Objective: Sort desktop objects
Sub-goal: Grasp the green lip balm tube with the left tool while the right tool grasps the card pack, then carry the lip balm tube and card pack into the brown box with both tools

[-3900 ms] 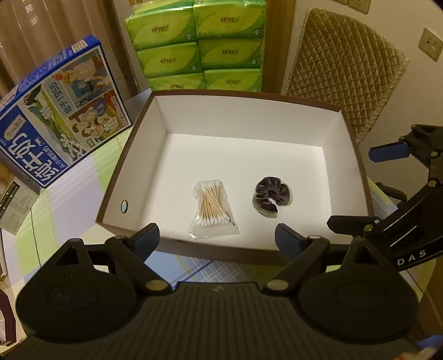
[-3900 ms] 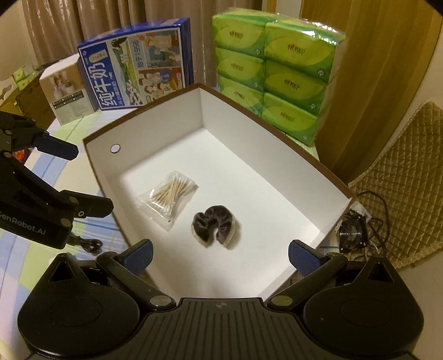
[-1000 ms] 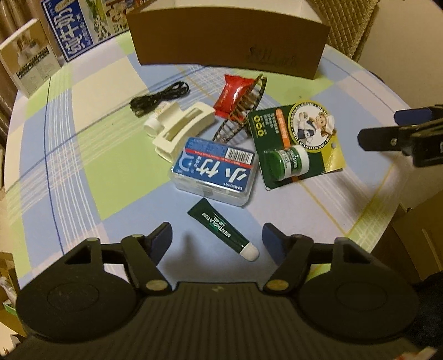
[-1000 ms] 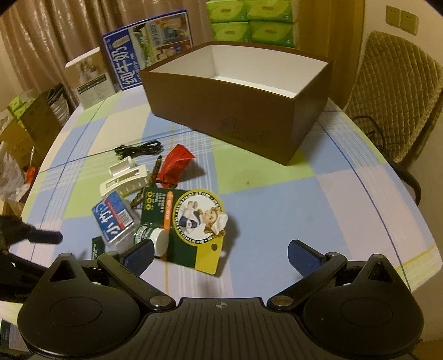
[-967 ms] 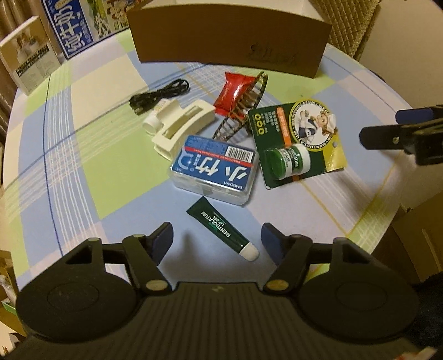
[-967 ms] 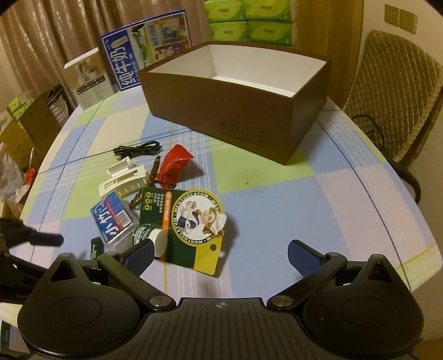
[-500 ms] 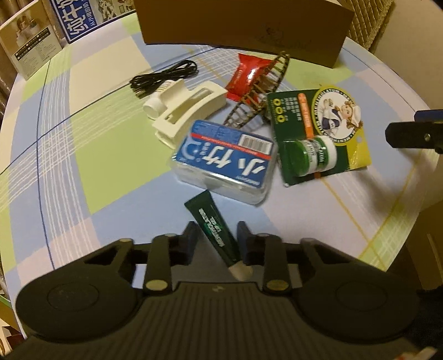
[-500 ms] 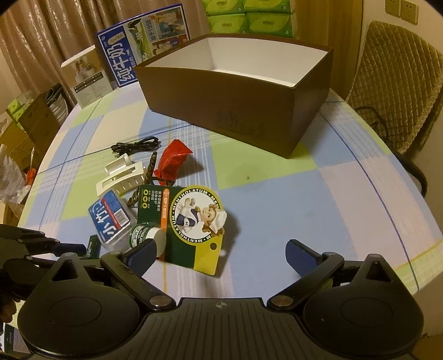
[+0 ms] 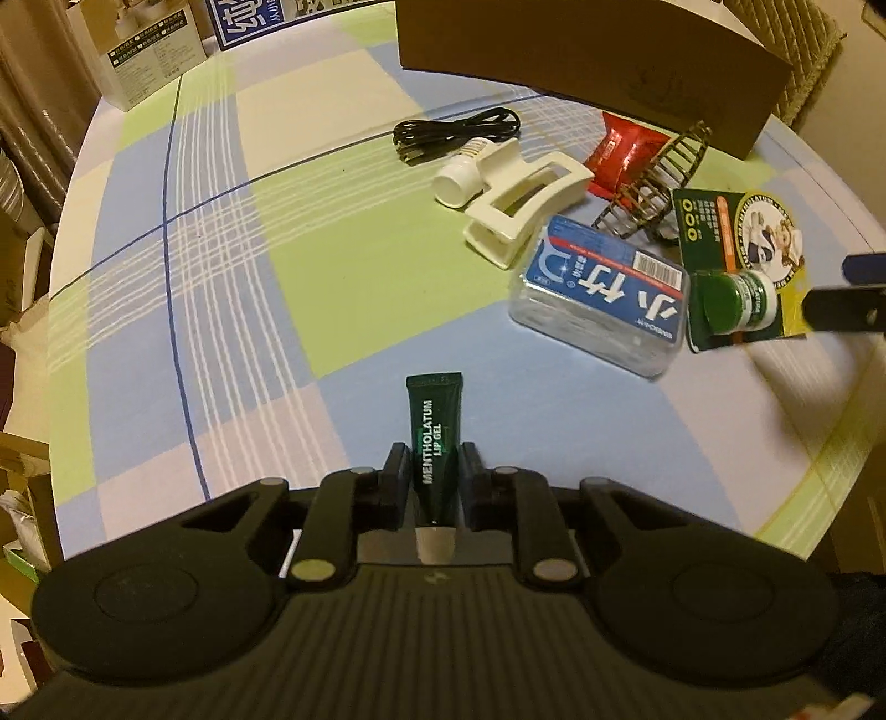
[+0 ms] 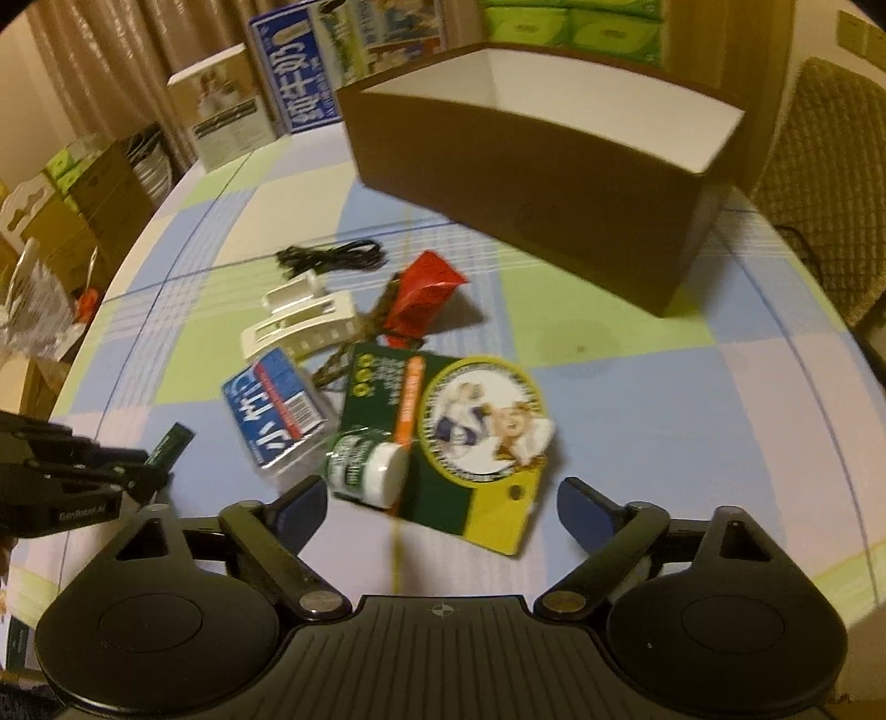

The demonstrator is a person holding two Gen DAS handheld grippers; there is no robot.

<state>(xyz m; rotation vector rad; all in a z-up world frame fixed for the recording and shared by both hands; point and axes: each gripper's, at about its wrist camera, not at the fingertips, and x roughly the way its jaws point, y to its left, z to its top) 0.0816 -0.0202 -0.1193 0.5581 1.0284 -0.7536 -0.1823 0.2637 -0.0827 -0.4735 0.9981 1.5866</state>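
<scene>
Surface: round table [image 9: 232, 310] under a cloth checked in pale blue, green and cream, with beige curtains behind it.
Left gripper [image 9: 434, 476]: clamped on one dark green tube [image 9: 434, 437] printed "MENTHOLATUM LIP GEL"; the crimped end points forward past the fingertips and the pale cap sits back between the jaws.
Right gripper [image 10: 440, 507]: jaws have just been closing a little but stand wide, pads touching nothing; the lower end of the green and yellow blister card [image 10: 443, 437] lies between its blue-tipped fingers [image 10: 302, 507].
Blister card contents: one small green jar with a white cap [image 10: 365, 468], a round cartoon figure, three yellow circles and an orange strip; the writing is too blurred to read in the right wrist view.
Clear plastic box [image 9: 601, 302]: one, blue and red label with large white characters and a barcode, just beside the card.
Cream plastic hair claw [image 9: 520, 202]: one, beyond the box, a small white cylinder [image 9: 457, 177] touching it.
Brown toothed hair clip [image 9: 656, 183]: one, tilted, beside one red foil sachet [image 9: 623, 152].
Black cable [image 9: 457, 133]: one, coiled, farthest left of the cluster.
Brown cardboard box with white inside [image 10: 554, 144]: one, open-topped, at the far side of the table.
Behind it: one blue carton [image 10: 302, 72] with white characters, one cream carton [image 10: 230, 111], and stacked green tissue packs [image 10: 570, 19], number unclear.
</scene>
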